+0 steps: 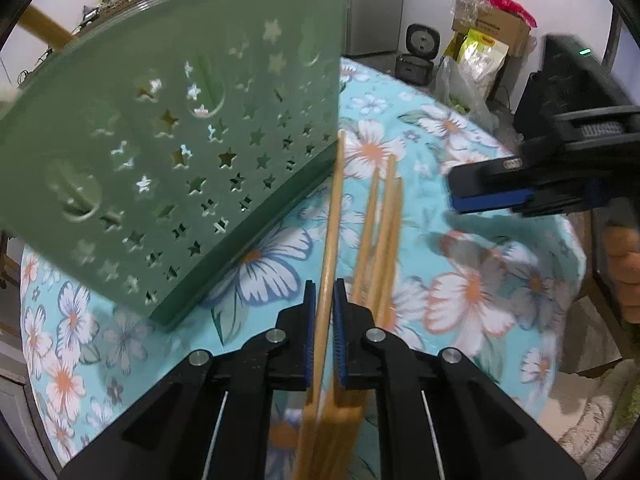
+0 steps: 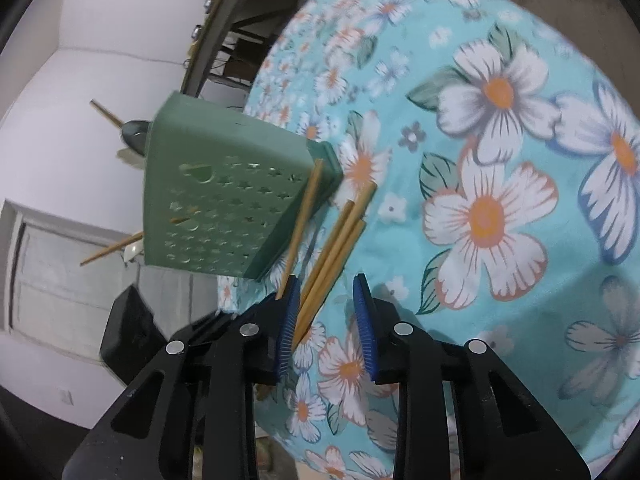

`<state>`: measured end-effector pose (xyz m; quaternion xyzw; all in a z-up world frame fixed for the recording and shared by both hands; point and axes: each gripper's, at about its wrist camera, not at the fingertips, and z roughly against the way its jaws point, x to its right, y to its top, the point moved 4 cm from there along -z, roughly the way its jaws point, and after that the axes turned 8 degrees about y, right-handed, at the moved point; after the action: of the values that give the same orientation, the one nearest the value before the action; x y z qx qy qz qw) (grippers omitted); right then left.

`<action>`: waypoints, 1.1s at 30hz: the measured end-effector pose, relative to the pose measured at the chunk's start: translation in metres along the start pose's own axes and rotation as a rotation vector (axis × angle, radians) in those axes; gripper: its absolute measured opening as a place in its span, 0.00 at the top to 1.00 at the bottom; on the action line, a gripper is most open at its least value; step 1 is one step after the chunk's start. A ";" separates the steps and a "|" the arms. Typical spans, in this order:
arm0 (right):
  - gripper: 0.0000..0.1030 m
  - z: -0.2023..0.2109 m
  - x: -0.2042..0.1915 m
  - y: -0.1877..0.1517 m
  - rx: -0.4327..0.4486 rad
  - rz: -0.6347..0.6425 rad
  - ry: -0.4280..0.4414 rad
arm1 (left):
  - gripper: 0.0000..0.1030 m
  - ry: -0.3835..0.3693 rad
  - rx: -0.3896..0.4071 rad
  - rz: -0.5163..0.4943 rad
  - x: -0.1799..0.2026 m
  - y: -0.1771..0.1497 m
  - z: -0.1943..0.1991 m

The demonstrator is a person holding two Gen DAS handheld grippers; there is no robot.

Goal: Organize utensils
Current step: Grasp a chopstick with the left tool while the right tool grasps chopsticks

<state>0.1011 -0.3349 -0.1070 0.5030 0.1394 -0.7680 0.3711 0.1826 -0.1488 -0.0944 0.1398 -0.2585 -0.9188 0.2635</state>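
Left gripper (image 1: 325,320) pinches one chopstick (image 1: 334,216); green holder (image 1: 172,160) at ten o'clock. Right gripper (image 2: 326,320) spread, empty.

Soft, even indoor light fills both views, with no harsh glare. The fisheye bends everything toward dark round edges. The green utensil holder (image 1: 172,152) looks smeared with motion blur (its star cutouts doubled), and the right claw (image 1: 472,196) casts a faint shadow on the floral tablecloth (image 1: 472,292).

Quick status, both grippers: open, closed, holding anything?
Left gripper: shut on one chopstick.
Right gripper: open, holding nothing; loose chopsticks beside its left pad.
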 end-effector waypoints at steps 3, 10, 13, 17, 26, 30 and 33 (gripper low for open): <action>0.75 -0.005 0.007 0.002 0.001 -0.038 0.008 | 0.94 0.000 0.024 0.012 0.003 -0.006 0.015; 0.81 -0.021 0.020 0.007 0.009 -0.119 0.023 | 0.94 0.002 0.030 0.103 -0.004 -0.026 0.035; 0.87 -0.028 0.021 0.009 0.015 -0.127 0.022 | 0.94 -0.003 0.032 0.137 -0.006 -0.040 0.045; 0.92 -0.032 0.024 0.010 0.026 -0.127 0.015 | 0.94 -0.020 0.035 0.195 -0.010 -0.055 0.057; 0.93 -0.028 0.019 0.005 0.031 -0.077 0.002 | 0.94 -0.019 0.055 0.248 -0.012 -0.063 0.072; 0.93 -0.027 0.013 0.005 0.018 -0.054 -0.012 | 0.94 -0.023 0.061 0.257 -0.012 -0.063 0.074; 0.93 -0.015 0.014 0.003 0.013 -0.055 -0.022 | 0.94 -0.025 0.062 0.255 -0.012 -0.064 0.074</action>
<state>0.1100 -0.3342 -0.1252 0.4928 0.1440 -0.7844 0.3480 0.1370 -0.0658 -0.0666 0.1025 -0.3059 -0.8711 0.3703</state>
